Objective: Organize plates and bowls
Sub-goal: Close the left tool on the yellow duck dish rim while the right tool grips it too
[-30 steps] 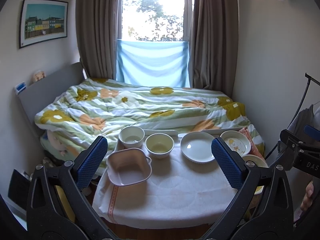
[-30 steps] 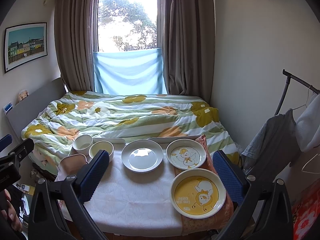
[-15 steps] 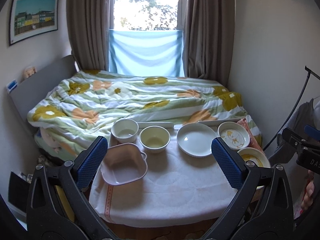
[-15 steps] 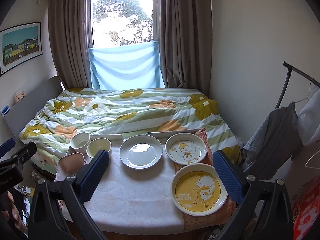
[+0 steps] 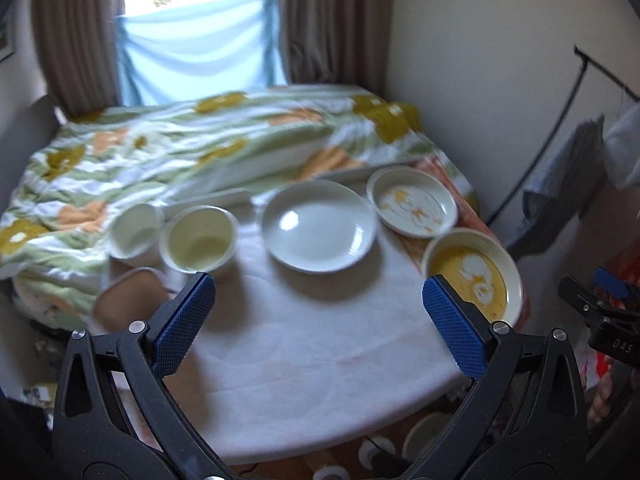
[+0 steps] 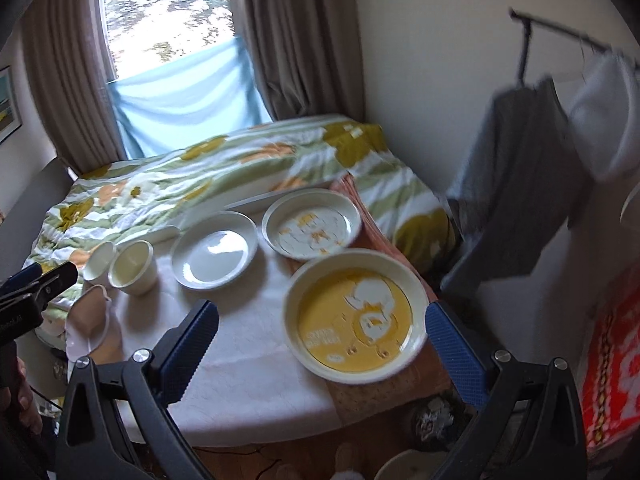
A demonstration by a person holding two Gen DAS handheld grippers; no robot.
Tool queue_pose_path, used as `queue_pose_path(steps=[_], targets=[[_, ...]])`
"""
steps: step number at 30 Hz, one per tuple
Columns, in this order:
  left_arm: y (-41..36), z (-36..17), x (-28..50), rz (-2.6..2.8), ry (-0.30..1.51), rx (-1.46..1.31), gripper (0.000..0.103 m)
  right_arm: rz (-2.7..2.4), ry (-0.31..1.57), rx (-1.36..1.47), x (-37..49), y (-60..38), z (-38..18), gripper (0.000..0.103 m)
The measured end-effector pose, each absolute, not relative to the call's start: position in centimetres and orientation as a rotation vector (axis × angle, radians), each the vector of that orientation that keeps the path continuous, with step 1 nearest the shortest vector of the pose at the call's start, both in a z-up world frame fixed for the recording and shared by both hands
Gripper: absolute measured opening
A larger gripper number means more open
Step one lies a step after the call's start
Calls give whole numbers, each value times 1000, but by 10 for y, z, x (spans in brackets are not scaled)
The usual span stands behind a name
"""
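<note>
A round table under a white cloth (image 5: 304, 360) carries a white cup (image 5: 132, 234), a cream bowl (image 5: 198, 240), a pink square bowl (image 5: 128, 300), a plain white plate (image 5: 320, 226), a small duck plate (image 5: 412, 202) and a big yellow plate (image 5: 472, 276). My left gripper (image 5: 318, 322) is open and empty, above the table's front. My right gripper (image 6: 322, 346) is open and empty, its jaws either side of the big yellow plate (image 6: 354, 316), above it. The white plate (image 6: 214, 256) and the cream bowl (image 6: 132, 266) lie to its left.
A bed with a flowered quilt (image 5: 192, 152) stands right behind the table. A clothes rack with hanging garments (image 6: 528, 184) is at the right wall. A window with curtains (image 6: 172, 52) is at the back. A striped orange mat (image 6: 400, 388) lies under the right-hand plates.
Both grippers have moved forward and down toward the table and swung right; the dishes look larger and the views are blurred by motion. The dishes have not moved.
</note>
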State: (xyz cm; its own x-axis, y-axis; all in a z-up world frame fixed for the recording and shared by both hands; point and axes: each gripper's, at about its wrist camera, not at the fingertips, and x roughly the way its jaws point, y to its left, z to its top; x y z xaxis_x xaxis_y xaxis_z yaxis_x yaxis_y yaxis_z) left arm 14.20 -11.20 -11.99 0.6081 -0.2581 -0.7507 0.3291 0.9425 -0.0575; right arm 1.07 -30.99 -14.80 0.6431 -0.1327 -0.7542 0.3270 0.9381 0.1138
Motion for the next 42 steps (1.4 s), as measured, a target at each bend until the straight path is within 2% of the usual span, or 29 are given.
queue_pose_path(steps=[6, 8, 10, 13, 14, 18, 20, 22, 23, 27, 29, 33, 36, 42], targets=[[-189, -184, 169, -482, 1006, 138, 102, -310, 915, 347, 9, -363, -200, 101], [-210, -205, 178, -510, 1058, 152, 100, -297, 942, 367, 11, -378, -220, 92], [-228, -224, 186, -530, 1104, 157, 97, -284, 969, 383, 15, -388, -236, 79], [-250, -251, 198, -548, 1179, 166, 85, -255, 1007, 429, 23, -405, -258, 63], [-256, -260, 200, -550, 1201, 169, 80, -240, 1019, 452, 27, -410, -264, 61], [-272, -284, 208, -560, 1277, 165, 71, -175, 1058, 507, 41, -423, -283, 43], [-278, -294, 212, -558, 1300, 171, 63, -154, 1068, 520, 45, -427, -287, 35], [-282, -300, 215, -556, 1316, 176, 59, -138, 1066, 523, 49, -431, -289, 32], [-285, -303, 217, -556, 1323, 176, 53, -132, 1067, 524, 54, -435, -290, 32], [-294, -309, 221, -555, 1336, 184, 47, -109, 1070, 525, 62, -443, -295, 25], [-296, -311, 223, -550, 1345, 186, 36, -99, 1077, 521, 65, -446, -296, 23], [-296, -311, 227, -555, 1355, 164, 30, -81, 1086, 523, 71, -454, -301, 16], [-298, -312, 230, -568, 1356, 161, 25, -67, 1090, 515, 76, -458, -302, 14], [-306, -309, 228, -571, 1313, 225, 24, -53, 1112, 398, 83, -450, -302, 14]])
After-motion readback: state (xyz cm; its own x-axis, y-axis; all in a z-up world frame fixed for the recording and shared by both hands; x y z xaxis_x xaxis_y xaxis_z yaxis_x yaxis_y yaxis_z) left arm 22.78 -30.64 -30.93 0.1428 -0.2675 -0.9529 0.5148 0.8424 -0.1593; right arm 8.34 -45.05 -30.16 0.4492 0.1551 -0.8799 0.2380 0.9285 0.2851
